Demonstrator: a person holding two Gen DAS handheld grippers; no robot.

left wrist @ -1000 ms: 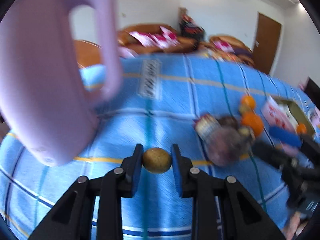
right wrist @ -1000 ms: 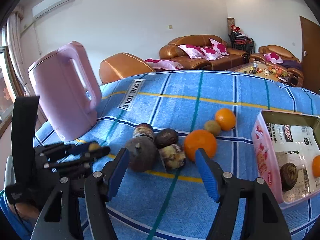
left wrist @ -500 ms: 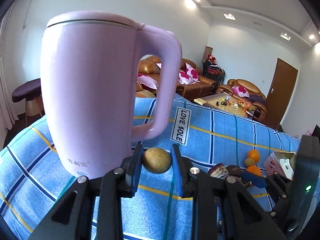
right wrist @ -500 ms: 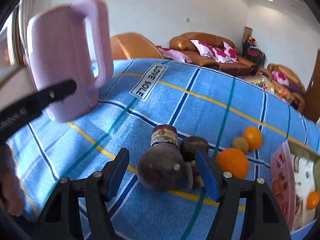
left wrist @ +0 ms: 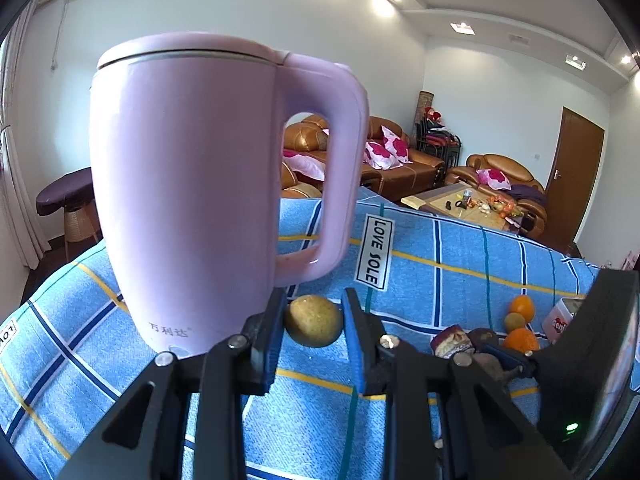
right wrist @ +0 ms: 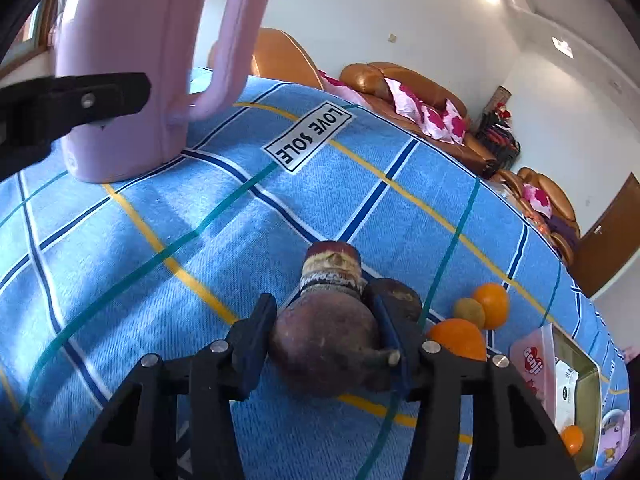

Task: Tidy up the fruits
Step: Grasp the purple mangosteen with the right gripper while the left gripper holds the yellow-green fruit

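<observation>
Broadly, a white-walled living room with tan leather sofas [left wrist: 404, 160], pink-flowered cushions and a brown door [left wrist: 576, 176] lies behind a table under a blue checked cloth [right wrist: 160, 240] crossed by yellow, navy and teal lines and bearing a "LOVE SOLE" label [right wrist: 308, 136]. On that cloth, toward its left end, a tall pink jug [left wrist: 184, 192] stands upright, lid on, its handle turned toward the fruit pile. At the right edge sits a pink-sided box [right wrist: 560, 376], open at the top, with a small orange fruit visible inside. The right gripper [right wrist: 326, 344] is clamped on a dark purple fruit [right wrist: 324, 344], the largest of the pile; it is roundish, with a stubby stem poking toward the right finger, so its longer axis runs roughly across between the jaws, and it sits low over the cloth, though contact cannot be told. Just behind it, touching, is a cut purple piece [right wrist: 330, 268] with a pale striped face, and a dark round fruit [right wrist: 396, 292] beside that. To the right lie two oranges [right wrist: 456, 338] and a small greenish-brown fruit [right wrist: 470, 312] between them, clustered close. The left gripper [left wrist: 314, 322] grips a small yellow-brown fruit [left wrist: 314, 322], oval, long axis spanning pad to pad, held just in front of the jug's base.
</observation>
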